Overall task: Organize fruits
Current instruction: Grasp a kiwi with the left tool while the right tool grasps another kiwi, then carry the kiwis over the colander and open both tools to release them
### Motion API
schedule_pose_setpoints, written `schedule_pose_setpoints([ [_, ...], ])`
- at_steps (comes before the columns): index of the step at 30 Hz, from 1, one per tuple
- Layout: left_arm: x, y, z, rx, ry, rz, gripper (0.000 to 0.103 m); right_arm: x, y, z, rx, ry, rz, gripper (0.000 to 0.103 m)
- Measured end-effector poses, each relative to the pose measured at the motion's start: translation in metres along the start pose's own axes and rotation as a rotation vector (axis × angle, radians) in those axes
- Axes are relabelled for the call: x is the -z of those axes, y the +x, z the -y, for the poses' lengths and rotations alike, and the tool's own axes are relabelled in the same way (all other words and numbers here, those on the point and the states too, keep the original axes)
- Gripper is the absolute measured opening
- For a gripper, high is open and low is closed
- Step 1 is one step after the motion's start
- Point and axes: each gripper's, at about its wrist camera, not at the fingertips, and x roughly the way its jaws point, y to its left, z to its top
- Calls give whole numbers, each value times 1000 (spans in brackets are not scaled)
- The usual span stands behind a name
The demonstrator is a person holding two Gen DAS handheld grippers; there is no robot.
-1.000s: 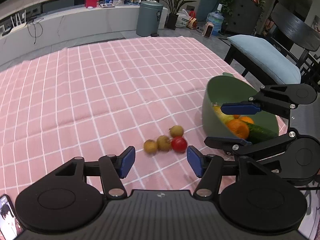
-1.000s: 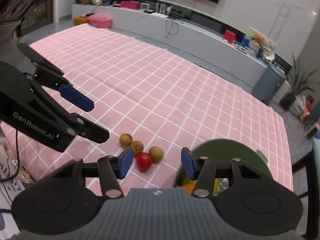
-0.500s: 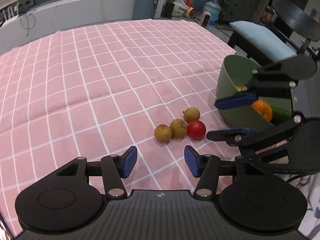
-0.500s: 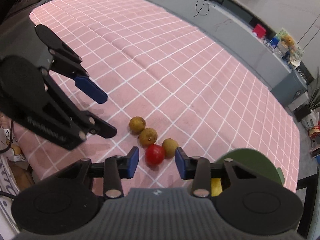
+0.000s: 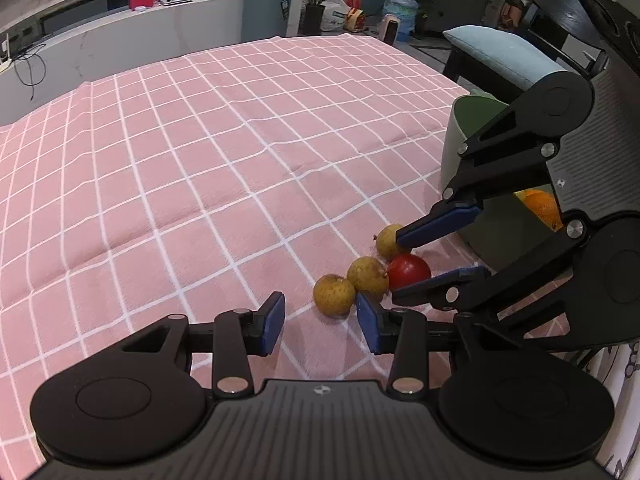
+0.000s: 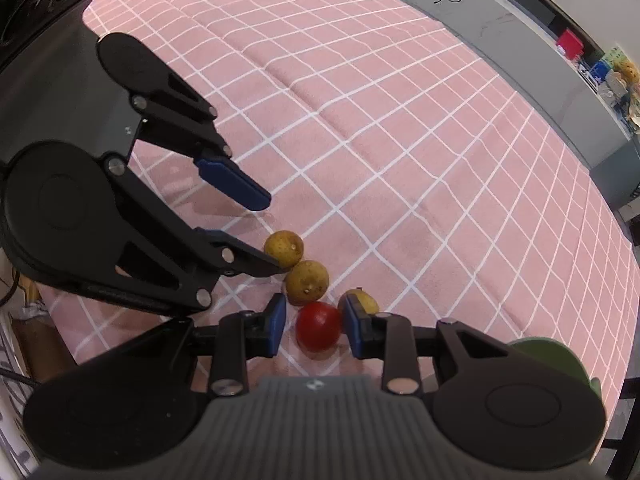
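Note:
Three yellow-brown round fruits point(image 5: 334, 294) point(image 5: 368, 274) point(image 5: 386, 240) and a red fruit point(image 5: 408, 270) lie clustered on the pink checked cloth point(image 5: 200, 168). My left gripper point(image 5: 320, 326) sits low, its jaws closing, and the nearest brown fruit point(image 6: 284, 246) is just ahead of its tips, unpressed. My right gripper point(image 6: 314, 326) straddles the red fruit point(image 6: 318, 326), jaws closing. Its right pad is against the fruit and a small gap shows at the left pad. The green bowl point(image 5: 460, 152) with an orange point(image 5: 542, 206) stands right of the cluster.
The two grippers cross close together over the cluster. The table's near-right edge runs just past the bowl point(image 6: 560, 360). A dark chair with a pale blue cushion point(image 5: 500, 52) stands beyond it. A grey bin point(image 5: 262, 12) and a long low counter are far behind.
Both grippers came down toward the fruit cluster and their jaws narrowed. The right gripper slid around the red fruit; the left closed in on the nearest brown fruit.

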Motion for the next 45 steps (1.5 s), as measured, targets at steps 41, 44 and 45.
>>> schedule_pose_setpoints([
  [41,7,-20,-14,-17,-158,53,27,-17,7,-13,54,-16,53,19],
  [44,7,-26,-14,-17,-180,69,27,-13,-8,-13,59,-3,81,19],
  [45,6,-29,-13,-19,-181,76,27,-13,-13,-13,63,3,90,19],
])
